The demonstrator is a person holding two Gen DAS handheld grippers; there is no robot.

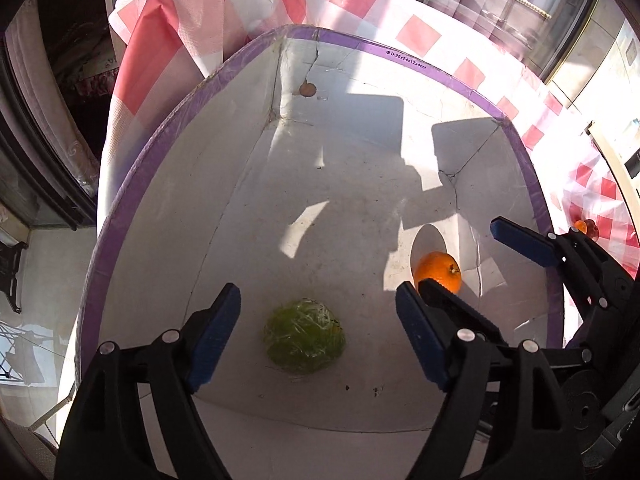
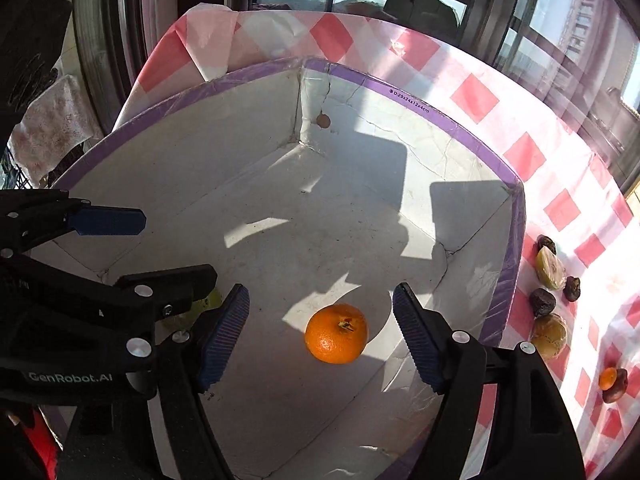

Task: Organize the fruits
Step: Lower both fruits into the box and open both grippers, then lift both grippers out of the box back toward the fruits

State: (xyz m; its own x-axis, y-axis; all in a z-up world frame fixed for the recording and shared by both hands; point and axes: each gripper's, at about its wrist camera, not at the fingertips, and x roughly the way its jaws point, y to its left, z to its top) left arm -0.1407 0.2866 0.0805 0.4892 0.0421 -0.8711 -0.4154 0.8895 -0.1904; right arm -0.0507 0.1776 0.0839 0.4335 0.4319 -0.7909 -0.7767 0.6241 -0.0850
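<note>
A white box with a purple rim (image 1: pixel 448 74) (image 2: pixel 440 114) stands on the checked tablecloth. A green fruit in plastic wrap (image 1: pixel 304 336) lies on the box floor, below and between the fingers of my left gripper (image 1: pixel 318 332), which is open and empty. An orange (image 2: pixel 337 333) (image 1: pixel 438 270) lies on the box floor to its right, below my right gripper (image 2: pixel 320 340), also open and empty. The green fruit is mostly hidden behind the left gripper in the right wrist view (image 2: pixel 210 300).
Several loose fruits lie on the cloth right of the box: dark ones (image 2: pixel 542 302), yellowish wrapped ones (image 2: pixel 550 336), a small orange one (image 2: pixel 608 378). Windows run along the table's far side. A person's reflection (image 2: pixel 424 4) shows in the glass.
</note>
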